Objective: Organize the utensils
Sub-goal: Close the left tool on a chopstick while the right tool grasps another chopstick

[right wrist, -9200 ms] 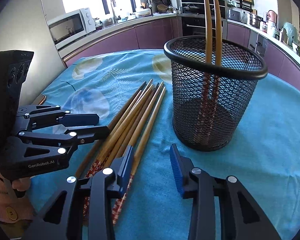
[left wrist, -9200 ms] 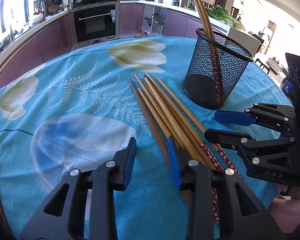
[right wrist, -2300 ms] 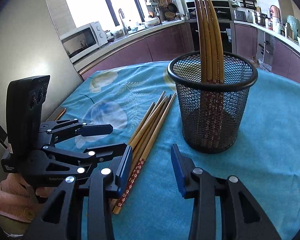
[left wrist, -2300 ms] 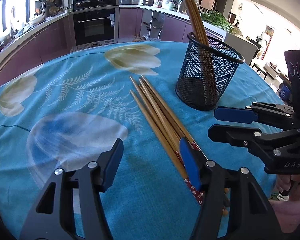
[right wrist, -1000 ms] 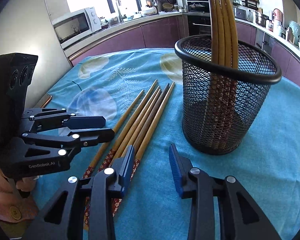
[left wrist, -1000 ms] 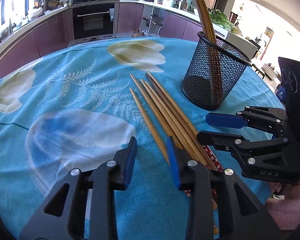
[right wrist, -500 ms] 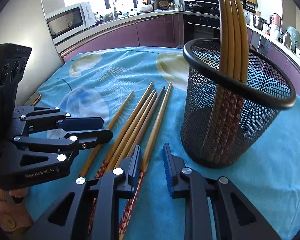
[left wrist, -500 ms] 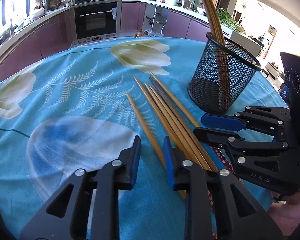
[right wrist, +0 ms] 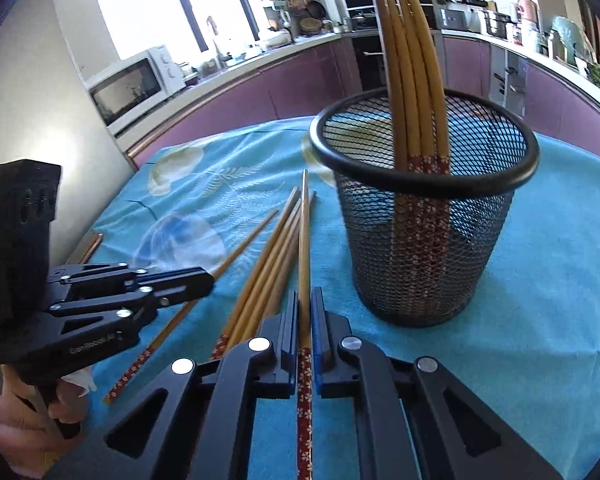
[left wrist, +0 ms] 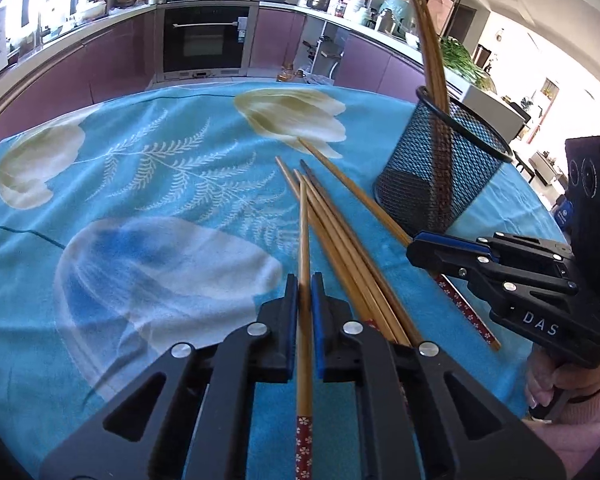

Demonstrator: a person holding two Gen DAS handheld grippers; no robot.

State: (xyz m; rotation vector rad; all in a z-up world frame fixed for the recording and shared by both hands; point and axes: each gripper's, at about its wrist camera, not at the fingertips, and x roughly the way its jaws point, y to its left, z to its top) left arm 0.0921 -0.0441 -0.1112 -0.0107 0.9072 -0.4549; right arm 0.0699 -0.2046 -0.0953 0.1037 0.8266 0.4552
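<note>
Loose chopsticks [left wrist: 340,236] lie fanned on the counter [left wrist: 140,184], just near-left of the mesh holder [right wrist: 424,216], which already stands four upright. Your left hand-held gripper [left wrist: 305,296] has just closed on the leftmost chopstick [left wrist: 304,248], pads clamped near its patterned end. Your right hand-held gripper [right wrist: 305,308] has likewise just closed on the rightmost chopstick [right wrist: 305,240]. Gripping near the decorated ends probably lets you drop those ends into the holder first, matching the others.
</note>
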